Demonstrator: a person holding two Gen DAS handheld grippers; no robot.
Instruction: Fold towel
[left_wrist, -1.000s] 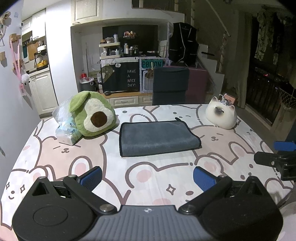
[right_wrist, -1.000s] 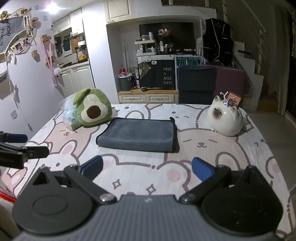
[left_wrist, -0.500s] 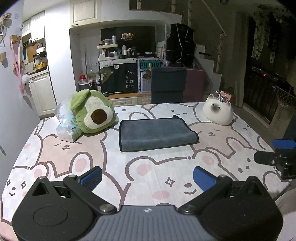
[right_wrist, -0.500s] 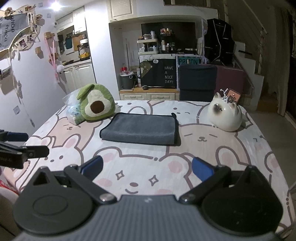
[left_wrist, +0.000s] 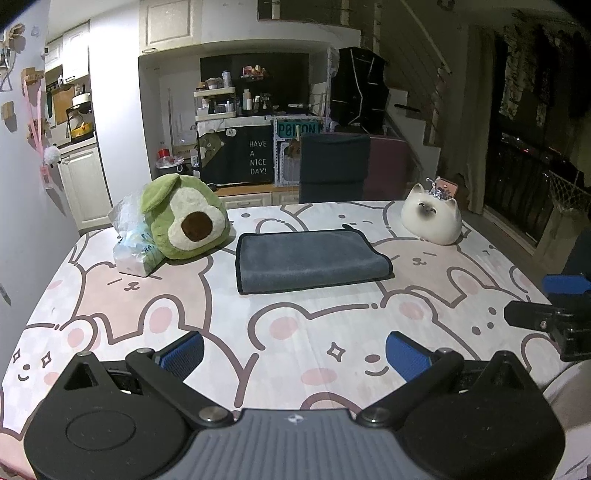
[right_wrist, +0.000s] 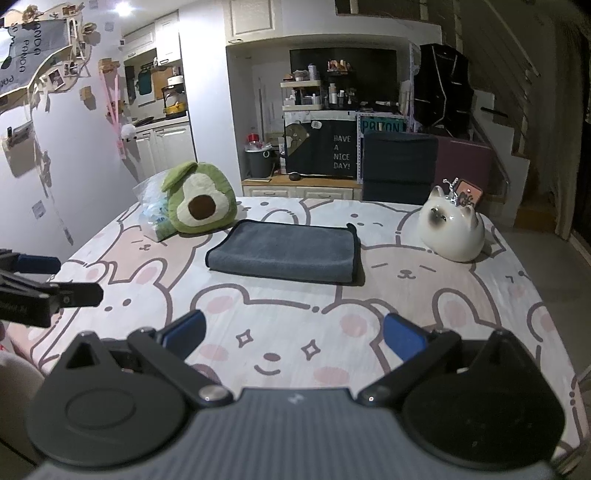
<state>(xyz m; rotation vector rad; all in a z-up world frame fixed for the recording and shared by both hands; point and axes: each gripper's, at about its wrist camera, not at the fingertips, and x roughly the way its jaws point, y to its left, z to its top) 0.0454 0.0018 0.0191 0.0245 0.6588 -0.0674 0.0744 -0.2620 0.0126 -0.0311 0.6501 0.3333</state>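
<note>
Hovering, left gripper (left_wrist: 293, 350): jaws spread wide, nothing between the blue pads (left_wrist: 183, 353); it hangs over the near edge of the table (left_wrist: 110, 314), well short of the towel.
Hovering, right gripper (right_wrist: 291, 338): likewise spread wide and empty, over the near edge on the right side; its tip also shows at the right margin of the left wrist view.
Change, both grippers: over the last second each has drawn back toward the near edge; more printed tablecloth now lies between the pads and the cloth, and the towel sits farther up the view than it did.
Towel (left_wrist: 310, 260): grey, dark-edged, lying flat at the middle of the table as a neat layered rectangle, its rounded fold toward the right. Untouched by either gripper; shape unchanged across the second.
Near neighbours: avocado plush (left_wrist: 184, 221) just beside the towel's far-left corner, a plastic bag (left_wrist: 131, 243) against the plush on its left; white cat figure (left_wrist: 432, 221) at far right, apart from the towel.
Reading: retreat with empty jaws and a tidy rectangle suggests the folding is done or nearly so. Whether a further fold is meant cannot be told.
Risk: slight; any return pass on the left must clear the plush.
</note>
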